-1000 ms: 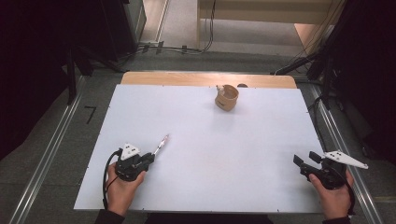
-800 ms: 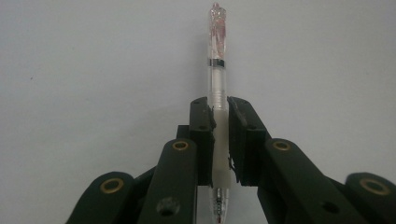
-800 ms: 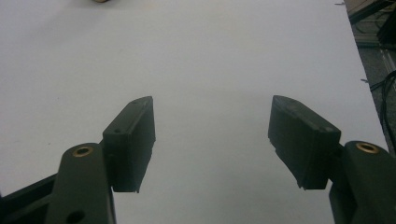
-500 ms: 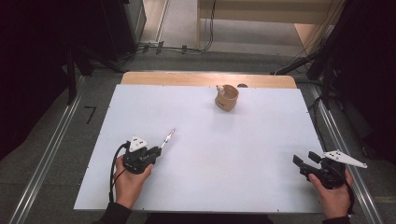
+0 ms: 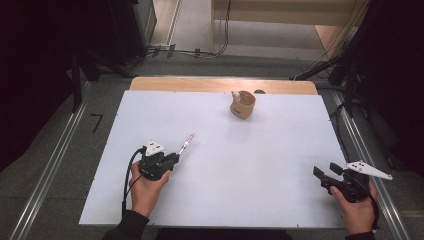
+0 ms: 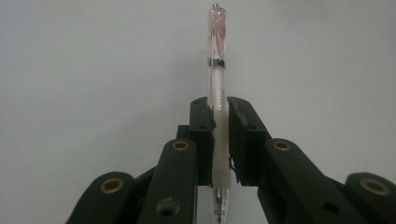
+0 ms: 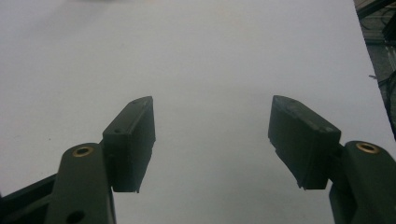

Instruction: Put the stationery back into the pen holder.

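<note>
One white counter [image 5: 260, 165] carries everything, wood strip along its far edge. Small tan cup-like holder [image 5: 242, 105] sits near the far edge, about mid-width, tilted; contents too small to tell. Left hand-held gripper [image 5: 172, 159] near the near-left corner, jaws clamped tight on a clear pen [image 6: 218, 70], gripping its barrel at the white grip section. Pen's pink-tinted clip end points away from the hand toward the far-right; writing tip sits back between the jaw arms. Right hand-held gripper [image 5: 324, 174] near the near-right corner, jaws spread wide, holding nothing, bare counter between them. Grippers well apart.
</note>
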Demonstrator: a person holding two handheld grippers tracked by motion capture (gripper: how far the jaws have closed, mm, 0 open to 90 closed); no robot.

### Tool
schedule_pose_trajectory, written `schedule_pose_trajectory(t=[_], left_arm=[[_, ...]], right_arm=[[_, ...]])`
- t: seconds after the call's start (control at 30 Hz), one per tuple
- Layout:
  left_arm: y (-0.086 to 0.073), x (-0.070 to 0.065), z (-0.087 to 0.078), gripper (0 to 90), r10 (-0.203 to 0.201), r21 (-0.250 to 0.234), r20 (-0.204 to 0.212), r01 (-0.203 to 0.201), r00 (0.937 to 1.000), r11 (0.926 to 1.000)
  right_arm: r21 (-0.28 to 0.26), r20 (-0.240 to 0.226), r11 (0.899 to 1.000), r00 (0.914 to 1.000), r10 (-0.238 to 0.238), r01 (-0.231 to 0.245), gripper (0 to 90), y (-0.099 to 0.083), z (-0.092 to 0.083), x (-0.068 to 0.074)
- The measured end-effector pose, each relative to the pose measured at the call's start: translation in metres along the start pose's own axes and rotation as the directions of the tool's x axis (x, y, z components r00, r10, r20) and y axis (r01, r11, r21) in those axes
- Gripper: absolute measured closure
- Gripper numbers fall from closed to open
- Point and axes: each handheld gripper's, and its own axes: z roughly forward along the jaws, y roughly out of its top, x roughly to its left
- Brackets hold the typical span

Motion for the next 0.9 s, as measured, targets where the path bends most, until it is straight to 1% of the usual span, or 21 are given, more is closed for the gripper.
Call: schedule_pose_trajectory(t=[0.33,0.57,0.73,0.9], left_arm=[[0.019,-0.016,0.015,81.2,0.015,-0.015,0.024,-0.014,0.9996,0.9998],[0.03,-0.023,0.026,81.2,0.008,-0.02,0.042,-0.008,0.9991,0.9998],[0.039,-0.03,0.033,81.2,0.014,-0.021,0.051,-0.013,0.9986,0.9997],[0.046,-0.033,0.041,81.2,0.008,-0.023,0.059,-0.007,0.9982,0.9997]], right_arm=[[0.002,0.0,1.0,1.0,-0.003,0.003,30.5,0.0,0.001,-0.001],[0.0,-0.001,1.0,1.0,-0.002,0.002,30.4,0.0,0.001,-0.002],[0.001,-0.003,1.0,1.0,-0.009,0.009,30.5,0.0,0.002,-0.002],[0.002,-0.003,1.0,1.0,-0.008,0.008,30.5,0.0,0.002,-0.002]])
